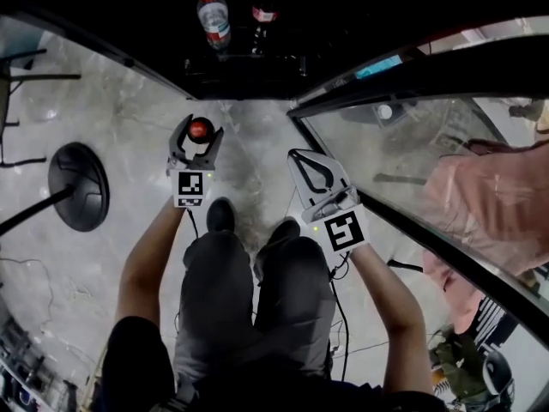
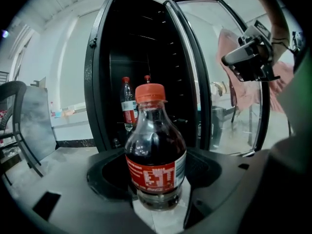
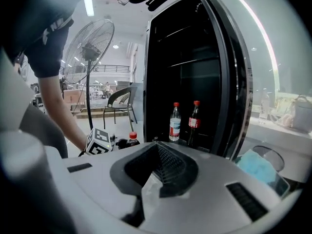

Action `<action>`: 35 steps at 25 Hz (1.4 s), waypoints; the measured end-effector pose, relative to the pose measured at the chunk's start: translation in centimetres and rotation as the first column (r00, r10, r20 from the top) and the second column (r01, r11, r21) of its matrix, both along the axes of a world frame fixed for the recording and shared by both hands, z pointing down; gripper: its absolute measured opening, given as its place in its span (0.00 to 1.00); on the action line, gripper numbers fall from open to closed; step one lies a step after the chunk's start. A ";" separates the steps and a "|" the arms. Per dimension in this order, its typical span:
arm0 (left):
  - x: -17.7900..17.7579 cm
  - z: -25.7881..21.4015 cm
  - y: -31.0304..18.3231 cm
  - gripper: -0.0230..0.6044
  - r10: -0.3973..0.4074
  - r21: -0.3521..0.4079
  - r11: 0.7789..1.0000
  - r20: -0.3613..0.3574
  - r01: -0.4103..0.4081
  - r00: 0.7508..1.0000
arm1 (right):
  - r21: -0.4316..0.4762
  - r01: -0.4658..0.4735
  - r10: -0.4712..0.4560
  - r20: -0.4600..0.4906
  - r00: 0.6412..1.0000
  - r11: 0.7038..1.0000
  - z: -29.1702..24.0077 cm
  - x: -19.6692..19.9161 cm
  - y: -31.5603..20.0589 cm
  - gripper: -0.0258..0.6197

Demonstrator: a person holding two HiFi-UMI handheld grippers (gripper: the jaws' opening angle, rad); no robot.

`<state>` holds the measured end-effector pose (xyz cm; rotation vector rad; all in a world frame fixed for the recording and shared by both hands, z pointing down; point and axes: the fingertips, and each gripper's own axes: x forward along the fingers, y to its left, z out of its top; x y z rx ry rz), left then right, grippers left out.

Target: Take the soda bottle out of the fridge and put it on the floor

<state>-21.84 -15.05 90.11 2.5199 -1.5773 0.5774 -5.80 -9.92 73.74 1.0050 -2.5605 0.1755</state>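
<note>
Here, left gripper (image 1: 200, 129) clamped on upright soda bottle (image 2: 156, 165), in front of open fridge (image 2: 100, 82), right gripper (image 1: 297, 155) empty, jaws pressed together.

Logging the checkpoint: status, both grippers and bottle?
Left gripper shut on soda bottle, out of fridge; floor contact unclear. Right gripper shut, empty. No obstruction seen.

head cam: steep down; L/R cams: level, fwd; all share fridge (image 2: 100, 82)
</note>
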 end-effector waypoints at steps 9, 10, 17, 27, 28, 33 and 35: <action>2.1 7.5 0.4 0.55 0.021 -0.013 1.000 -0.013 -0.021 1.000 | -0.004 0.017 -0.017 0.008 1.000 1.000 6.6 0.7 -1.3 0.07; 2.2 8.1 0.4 0.55 0.023 -0.012 1.000 -0.014 -0.023 1.000 | 0.000 0.019 -0.019 0.013 1.000 1.000 7.0 0.8 -1.3 0.07; 2.2 12.7 0.1 0.55 0.025 -0.008 1.000 -0.007 -0.025 1.000 | 0.007 0.034 -0.034 0.011 0.999 0.999 10.3 1.1 -1.6 0.07; 2.1 18.2 -0.2 0.55 0.003 -0.023 1.000 -0.006 -0.003 1.000 | 0.028 0.061 -0.061 0.020 0.998 0.998 12.8 0.6 -1.9 0.07; 2.2 18.6 -0.2 0.55 0.005 -0.026 1.000 -0.006 -0.005 1.000 | 0.029 0.062 -0.062 0.021 0.998 0.998 13.0 0.6 -2.1 0.07; 2.3 20.9 -0.1 0.55 0.006 -0.040 0.999 0.004 -0.006 1.000 | 0.030 0.063 -0.063 0.026 0.998 0.998 14.1 0.5 -2.4 0.07; 2.1 21.8 -0.1 0.55 -0.003 -0.047 0.999 0.005 0.003 1.000 | 0.023 0.061 -0.061 0.017 0.998 0.998 14.7 0.7 -2.4 0.07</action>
